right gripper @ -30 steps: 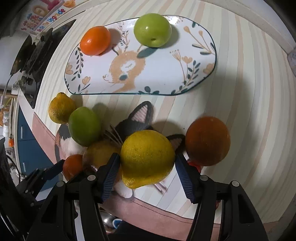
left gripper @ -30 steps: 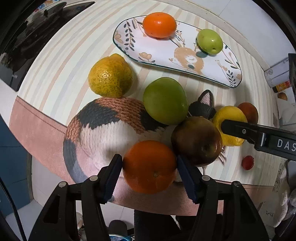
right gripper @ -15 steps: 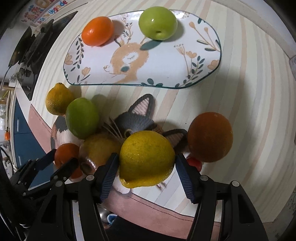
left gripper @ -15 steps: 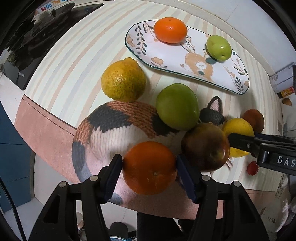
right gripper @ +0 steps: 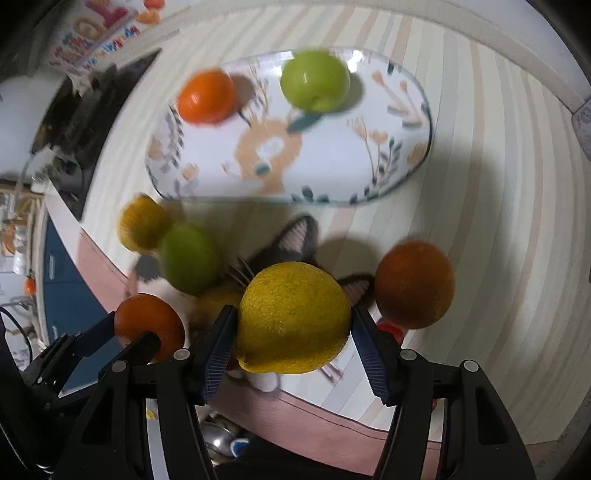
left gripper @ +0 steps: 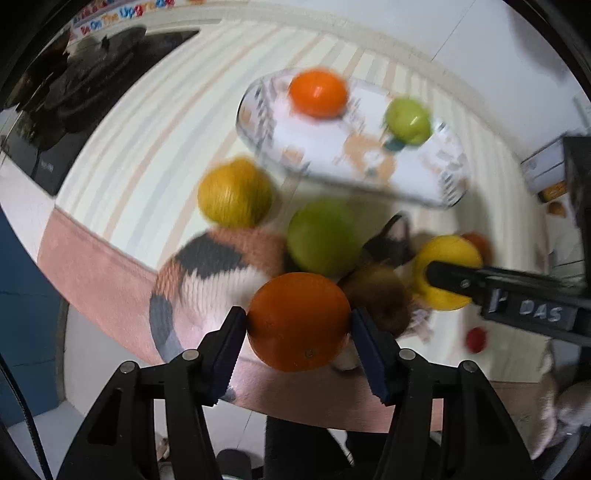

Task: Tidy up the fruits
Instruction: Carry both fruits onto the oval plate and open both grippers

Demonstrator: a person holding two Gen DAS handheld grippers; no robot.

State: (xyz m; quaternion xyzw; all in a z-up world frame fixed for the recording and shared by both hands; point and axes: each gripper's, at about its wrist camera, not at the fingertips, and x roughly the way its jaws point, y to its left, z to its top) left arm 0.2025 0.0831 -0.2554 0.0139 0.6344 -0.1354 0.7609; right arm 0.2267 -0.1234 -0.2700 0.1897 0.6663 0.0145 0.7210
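My left gripper (left gripper: 298, 323) pinches an orange (left gripper: 299, 321) between both pads, held above the cat-patterned mat (left gripper: 207, 273). My right gripper (right gripper: 293, 321) clamps a lemon (right gripper: 293, 317) the same way, just right of the left one. Both tools point forward and downward over the striped table (right gripper: 480, 184). Ahead lies the plate (right gripper: 332, 173), bearing a tangerine (right gripper: 207, 96) and a green fruit (right gripper: 314, 85).

Striped tablecloth (right gripper: 498, 184) lying across table | calico cat-pattern knit mat (left gripper: 207, 273) sitting near its pink border | black stovetop (left gripper: 74, 122) showing far left, blurred | colourful lettered banner (left gripper: 122, 18) hanging behind it
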